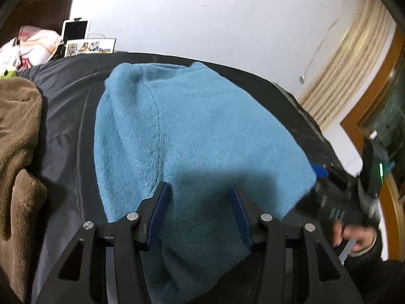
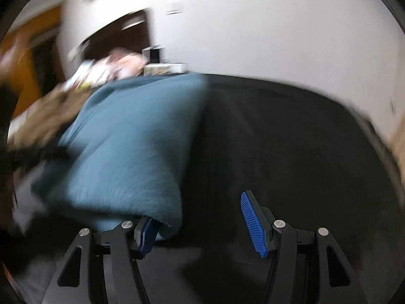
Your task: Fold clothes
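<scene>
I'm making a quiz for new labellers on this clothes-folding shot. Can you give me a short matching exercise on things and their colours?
Things:
1. sweater
2. fleece garment
3. bed cover
4. wall

Colours:
A. white
B. black
C. blue
D. brown

Pairs: 1-C, 2-D, 3-B, 4-A

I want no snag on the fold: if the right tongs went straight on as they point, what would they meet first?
Probably the black cover: only it lies ahead of the right tongs. The blue garment sits off to their left. Blur leaves depth unclear.
</scene>
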A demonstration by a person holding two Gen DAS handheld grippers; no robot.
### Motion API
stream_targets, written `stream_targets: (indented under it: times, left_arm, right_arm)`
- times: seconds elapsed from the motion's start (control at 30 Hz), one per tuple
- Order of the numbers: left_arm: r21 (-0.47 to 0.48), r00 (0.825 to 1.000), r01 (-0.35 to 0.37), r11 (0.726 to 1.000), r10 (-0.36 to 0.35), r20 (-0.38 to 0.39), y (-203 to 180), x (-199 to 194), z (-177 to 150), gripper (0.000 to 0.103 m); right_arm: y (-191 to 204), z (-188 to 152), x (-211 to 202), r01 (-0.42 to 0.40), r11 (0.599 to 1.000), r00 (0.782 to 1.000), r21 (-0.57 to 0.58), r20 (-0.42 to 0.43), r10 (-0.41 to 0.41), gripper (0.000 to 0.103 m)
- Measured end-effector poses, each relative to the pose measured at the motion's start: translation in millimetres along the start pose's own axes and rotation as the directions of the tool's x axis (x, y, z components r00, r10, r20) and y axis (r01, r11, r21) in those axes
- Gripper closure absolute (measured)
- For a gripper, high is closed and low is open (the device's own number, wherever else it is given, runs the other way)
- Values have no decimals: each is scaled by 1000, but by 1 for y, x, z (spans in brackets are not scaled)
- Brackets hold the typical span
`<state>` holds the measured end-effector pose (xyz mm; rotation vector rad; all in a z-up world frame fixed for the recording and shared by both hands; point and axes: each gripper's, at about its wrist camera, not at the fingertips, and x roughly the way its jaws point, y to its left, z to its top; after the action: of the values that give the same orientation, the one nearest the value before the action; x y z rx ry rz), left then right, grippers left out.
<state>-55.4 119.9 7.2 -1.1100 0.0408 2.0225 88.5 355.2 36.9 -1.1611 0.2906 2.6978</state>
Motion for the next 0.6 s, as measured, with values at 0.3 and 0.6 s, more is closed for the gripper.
stream_targets:
  times: [0.3,0.6]
  left_arm:
    - [22,999,24,999,-25,32,-4,0,-8,50]
    - [17,998,36,999,-37,56,-4,-1,-8,50]
  right_arm:
    - [-5,-5,-5,30,999,999,-16,-12,-30,42]
    - [29,1,-87,-59,960,970,-273,211,120,40]
